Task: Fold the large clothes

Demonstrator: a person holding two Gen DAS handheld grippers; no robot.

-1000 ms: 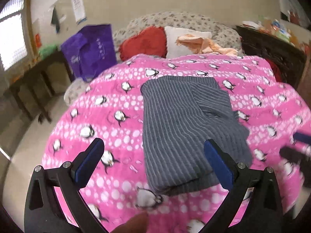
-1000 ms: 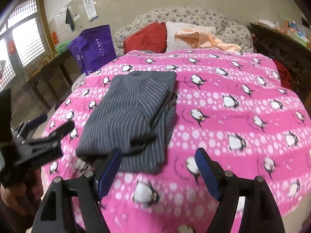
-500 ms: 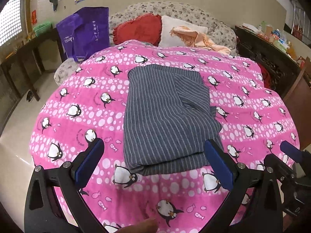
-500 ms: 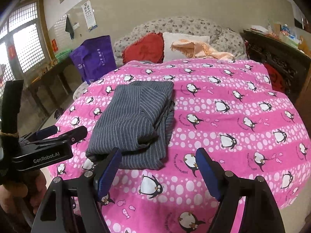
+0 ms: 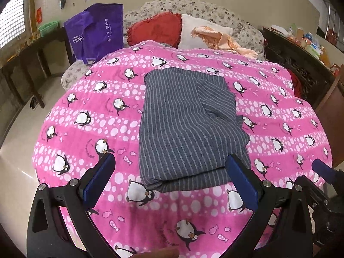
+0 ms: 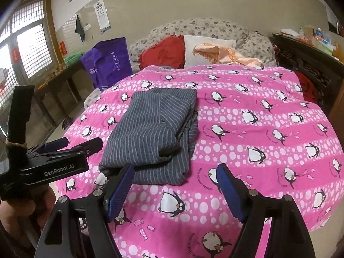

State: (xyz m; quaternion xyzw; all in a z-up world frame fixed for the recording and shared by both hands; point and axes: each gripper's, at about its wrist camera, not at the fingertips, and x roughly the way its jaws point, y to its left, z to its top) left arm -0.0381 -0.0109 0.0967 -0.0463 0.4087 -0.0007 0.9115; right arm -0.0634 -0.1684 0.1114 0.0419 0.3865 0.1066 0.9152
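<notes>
Blue pads line both grippers, and both stand wide apart with nothing between them. In the left wrist view the left gripper (image 5: 169, 178) fills the bottom of the frame, its jaws spread fully; its pads (image 5: 99, 180) hang above the pink penguin-print quilt (image 5: 90, 126) and touch no cloth. The right gripper (image 6: 175, 191) sits likewise at the bottom of the right wrist view, jaws fully spread and holding nothing.

The grey striped garment (image 5: 187, 129) lies folded into a thick, roughly rectangular stack on the quilt, in the middle of the left wrist frame. Its near edge falls just above the gap between the left jaws, with the right-hand pad overlapping its lower right corner in the picture; whether that pad touches it cannot be told. In the right wrist view the garment (image 6: 152, 133) lies left of centre, its near edge just above the left-hand pad, and most of it is up and to the left of the jaw gap. The left gripper (image 6: 71, 146) shows at that frame's left edge, beside the garment's near left corner.

In the upper left a purple tote bag (image 5: 96, 32) stands by the bed; its contents are not visible. Along the top lie a red pillow (image 5: 159, 29) and a white pillow (image 5: 200, 32) with a peach cloth (image 5: 223, 40) draped over it.
</notes>
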